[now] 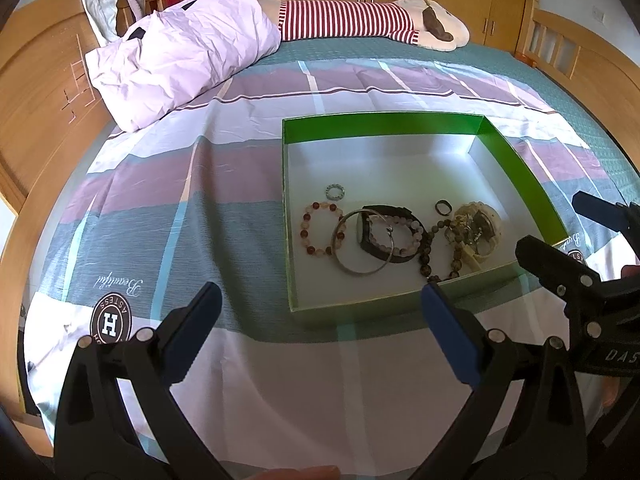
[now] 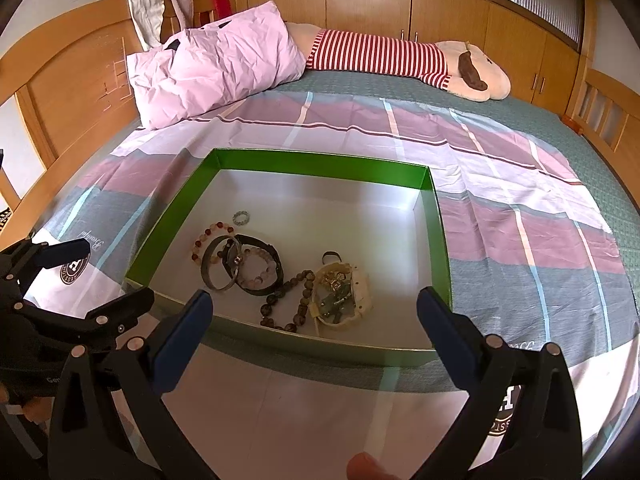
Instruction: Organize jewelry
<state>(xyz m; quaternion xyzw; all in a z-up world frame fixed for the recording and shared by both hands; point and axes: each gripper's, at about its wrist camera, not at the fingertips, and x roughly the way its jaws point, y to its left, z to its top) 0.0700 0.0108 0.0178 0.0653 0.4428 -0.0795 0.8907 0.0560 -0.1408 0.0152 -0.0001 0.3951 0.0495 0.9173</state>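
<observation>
A shallow green box [image 1: 384, 122] [image 2: 320, 166] with a pale floor lies on the bed. Its near half holds jewelry: a red-and-pink bead bracelet [image 1: 318, 229] [image 2: 206, 238], a silver bangle [image 1: 360, 270] [image 2: 208, 274], a black watch [image 1: 378, 250] [image 2: 276, 266], a pink bead bracelet [image 1: 416, 236] [image 2: 262, 276], a dark bead string [image 1: 426, 260] [image 2: 280, 300], a cream watch [image 1: 478, 228] [image 2: 342, 296] and two small rings [image 1: 335, 192] [image 1: 443, 207] [image 2: 241, 217]. My left gripper [image 1: 320, 316] hovers open before the box's near left corner. My right gripper [image 2: 316, 318] hangs open over the near rim, empty.
The box sits on a plaid pink, grey and white sheet [image 1: 192, 208] [image 2: 520, 208]. A crumpled pink pillow [image 1: 180, 60] [image 2: 216, 64] and a striped plush toy [image 1: 360, 20] [image 2: 400, 56] lie at the far side. Wooden bed boards [image 1: 44, 112] [image 2: 68, 80] flank the mattress.
</observation>
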